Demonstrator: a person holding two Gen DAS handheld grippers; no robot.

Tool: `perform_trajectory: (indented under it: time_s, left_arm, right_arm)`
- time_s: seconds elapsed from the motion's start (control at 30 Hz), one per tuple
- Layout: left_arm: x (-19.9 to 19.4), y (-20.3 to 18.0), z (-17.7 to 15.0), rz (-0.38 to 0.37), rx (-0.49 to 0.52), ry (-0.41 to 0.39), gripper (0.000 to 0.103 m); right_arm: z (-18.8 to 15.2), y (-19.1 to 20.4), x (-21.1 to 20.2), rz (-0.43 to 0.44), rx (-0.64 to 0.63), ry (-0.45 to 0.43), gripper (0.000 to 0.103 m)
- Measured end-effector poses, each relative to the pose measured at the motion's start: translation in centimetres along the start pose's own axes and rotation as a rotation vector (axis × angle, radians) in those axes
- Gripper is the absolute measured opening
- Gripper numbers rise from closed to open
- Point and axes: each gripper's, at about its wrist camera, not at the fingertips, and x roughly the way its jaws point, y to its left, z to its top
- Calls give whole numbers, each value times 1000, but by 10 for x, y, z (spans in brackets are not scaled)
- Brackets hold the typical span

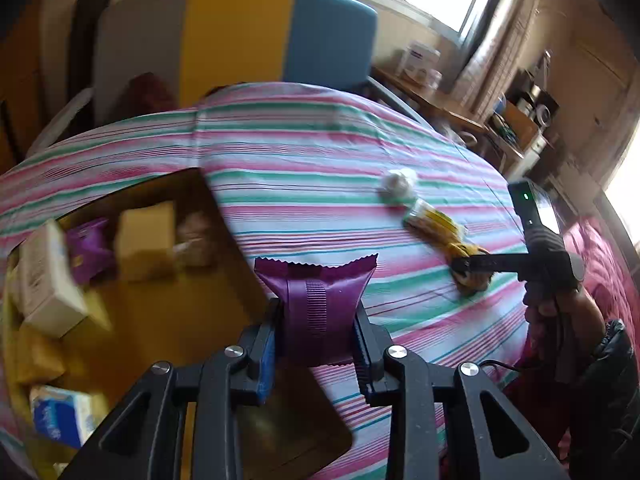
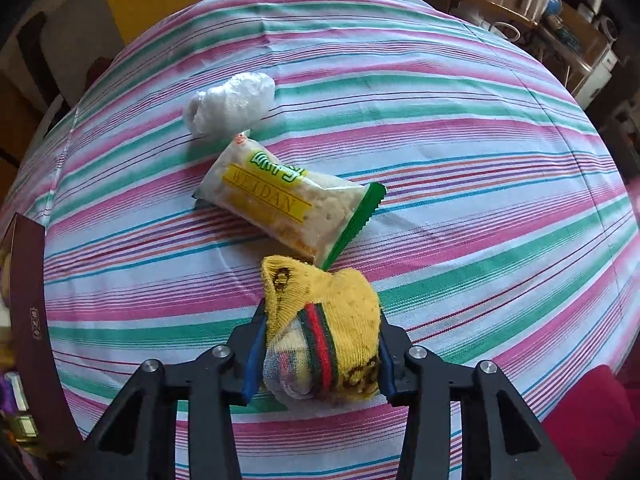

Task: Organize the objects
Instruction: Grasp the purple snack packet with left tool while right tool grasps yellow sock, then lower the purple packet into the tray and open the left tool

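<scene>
My left gripper [image 1: 316,320] is shut on a purple snack packet [image 1: 316,300], held above the near edge of a brown cardboard box [image 1: 168,312] on the striped tablecloth [image 1: 304,168]. My right gripper [image 2: 320,348] is shut on a rolled yellow sock [image 2: 332,320] that rests on the tablecloth [image 2: 440,120]; its pads press both sides. In the left wrist view the right gripper [image 1: 472,266] sits over the same sock [image 1: 468,280]. A cracker packet [image 2: 280,200] with yellow label and green edge lies just beyond the sock. A crumpled white plastic bag [image 2: 228,100] lies farther back.
The box holds a white carton [image 1: 44,276], another purple packet [image 1: 86,248], a tan box [image 1: 146,240] and a blue-white tissue pack [image 1: 60,412]. A brown box wall [image 2: 36,320] shows at left in the right wrist view. A chair back [image 1: 240,36] stands behind; wooden shelves [image 1: 512,120] stand right.
</scene>
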Motion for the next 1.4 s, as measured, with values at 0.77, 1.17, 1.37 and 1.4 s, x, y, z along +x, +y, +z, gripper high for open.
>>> perform_trajectory:
  time_s: [0.77,1.17,1.37,1.4]
  left_arm:
    - [-80,130,-71,272,-221,-108,32]
    - [-74,111,-67,270,-165,-94,32]
    - [-71,103,-63,269,-139,-87,32]
    - [-70,101,-62,266,-135,-84,32]
  right_arm:
    - [-22,60,3,45,-301,-39,46]
    - [-28,62,2,47,-304,-30,53]
    - [-30,61,2,40,-313,-27,53]
    - [-28,64,3,41,-313,-26,54]
